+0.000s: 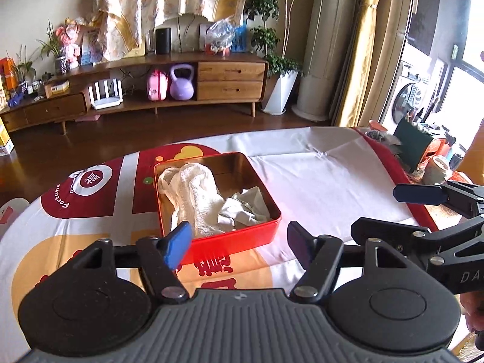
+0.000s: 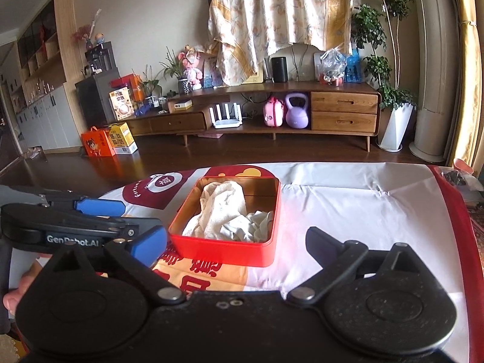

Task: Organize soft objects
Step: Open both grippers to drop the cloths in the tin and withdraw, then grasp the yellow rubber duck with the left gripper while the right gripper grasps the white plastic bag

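Note:
A red tin box (image 1: 236,242) with a gold inside stands on the table; it also shows in the right wrist view (image 2: 224,251). In it lie a white knitted cloth (image 1: 196,196) (image 2: 222,202) and a crumpled pale grey cloth (image 1: 242,208) (image 2: 248,227). My left gripper (image 1: 239,242) is open and empty, just in front of the box's near wall. My right gripper (image 2: 233,239) is open and empty, also just short of the box. Each gripper shows in the other's view: the right gripper (image 1: 423,208) at the right, the left gripper (image 2: 115,220) at the left.
The table wears a white cloth with red and orange prints (image 1: 317,181) (image 2: 348,205). Clutter sits at its right end, with a dark green box (image 1: 414,142) and a cup (image 1: 435,169). A wooden TV cabinet (image 2: 302,109) stands across the floor.

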`<state>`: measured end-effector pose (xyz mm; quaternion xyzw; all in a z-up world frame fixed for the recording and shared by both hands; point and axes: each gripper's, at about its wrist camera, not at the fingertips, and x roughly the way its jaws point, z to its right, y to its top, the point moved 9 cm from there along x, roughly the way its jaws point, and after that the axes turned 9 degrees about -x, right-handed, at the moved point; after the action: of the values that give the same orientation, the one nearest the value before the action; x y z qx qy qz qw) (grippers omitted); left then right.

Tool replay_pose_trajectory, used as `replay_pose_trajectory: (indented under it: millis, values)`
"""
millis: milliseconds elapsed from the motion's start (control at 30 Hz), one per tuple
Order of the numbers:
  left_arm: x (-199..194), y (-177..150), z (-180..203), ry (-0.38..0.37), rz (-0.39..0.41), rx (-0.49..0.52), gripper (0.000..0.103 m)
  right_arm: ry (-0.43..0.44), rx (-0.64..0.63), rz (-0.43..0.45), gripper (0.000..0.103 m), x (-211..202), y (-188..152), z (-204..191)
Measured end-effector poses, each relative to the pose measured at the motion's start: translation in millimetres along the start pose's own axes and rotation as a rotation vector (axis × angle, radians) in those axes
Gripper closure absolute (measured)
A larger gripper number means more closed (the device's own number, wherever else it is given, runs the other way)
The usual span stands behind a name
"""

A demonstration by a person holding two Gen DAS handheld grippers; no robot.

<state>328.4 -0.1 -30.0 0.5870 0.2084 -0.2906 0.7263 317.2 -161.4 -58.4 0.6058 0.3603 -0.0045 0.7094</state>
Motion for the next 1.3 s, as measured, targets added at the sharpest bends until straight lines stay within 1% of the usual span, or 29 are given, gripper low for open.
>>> replay_pose_trajectory:
  millis: [100, 233, 333, 500, 567, 600, 633, 700, 833, 967, 1133, 1300]
  values:
    - [-11, -8, 2, -0.01, 0.005, -0.01, 0.033, 0.003, 0.006, 0.015, 0.001, -10, -6, -2]
    - [-23, -17, 5, -0.014, 0.019, 0.001, 0.033, 0.008, 0.028, 0.037, 0.001, -25, -16, -3]
    - [-33, -25, 6, -0.012, 0.037, -0.003, 0.027, 0.016, 0.045, 0.048, 0.0, -34, -23, -4]
    - [-44, -44, 8, -0.014, 0.056, 0.002, 0.024, 0.014, 0.057, 0.07, 0.0, -49, -37, -7]
    - [-51, -51, 7, 0.008, 0.094, -0.006, 0.024, 0.004, 0.064, 0.077, 0.0, -53, -44, -7]
    - [-54, -55, 6, 0.018, 0.115, -0.015, 0.021, -0.002, 0.069, 0.08, 0.0, -55, -48, -6]
    - [-56, -58, 6, 0.019, 0.126, -0.023, 0.017, -0.006, 0.075, 0.081, 0.0, -57, -52, -5]
    - [-59, -66, 5, 0.013, 0.132, -0.04, 0.017, -0.02, 0.082, 0.076, 0.0, -59, -61, -2]
    - [-56, -85, 5, 0.014, 0.113, -0.055, 0.017, -0.031, 0.107, 0.057, 0.0, -60, -82, 0]
    - [-49, -108, 7, 0.011, 0.086, -0.053, 0.017, -0.078, 0.097, 0.039, 0.0, -60, -99, -1]
    - [-32, -140, 7, 0.012, 0.011, -0.075, 0.017, -0.071, 0.114, 0.0, 0.0, -53, -122, -2]
    - [-14, -164, 10, 0.005, -0.042, -0.039, 0.017, -0.081, 0.109, -0.042, 0.0, -44, -138, -3]
